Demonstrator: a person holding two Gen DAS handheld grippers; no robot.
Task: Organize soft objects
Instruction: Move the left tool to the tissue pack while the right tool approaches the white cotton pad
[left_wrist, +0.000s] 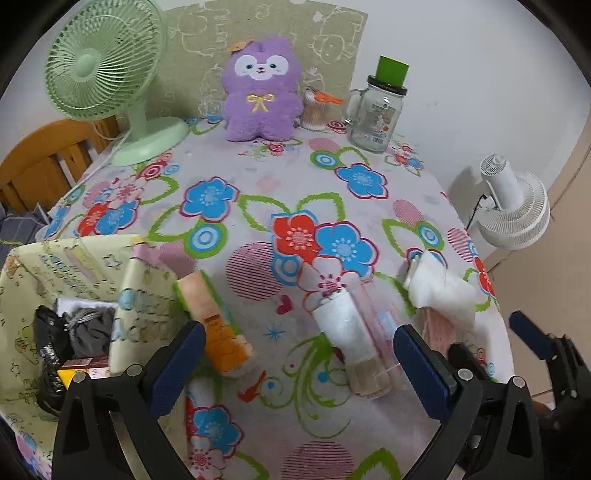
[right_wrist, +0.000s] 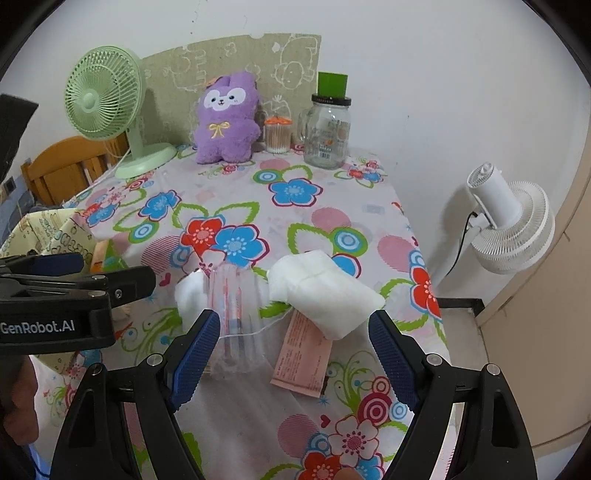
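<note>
Both tongs gape empty; clear tube (left_wrist: 364, 343) lies lengthwise, seemingly pointing away from them.

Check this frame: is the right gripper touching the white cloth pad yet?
Apart. The right wrist view shows the right gripper with jaws wide open, bare tablecloth between its right pad and the white cloth pad.

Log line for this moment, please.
left gripper: open, empty | right gripper: open, empty | white pad: on table | storage box: left edge
</note>
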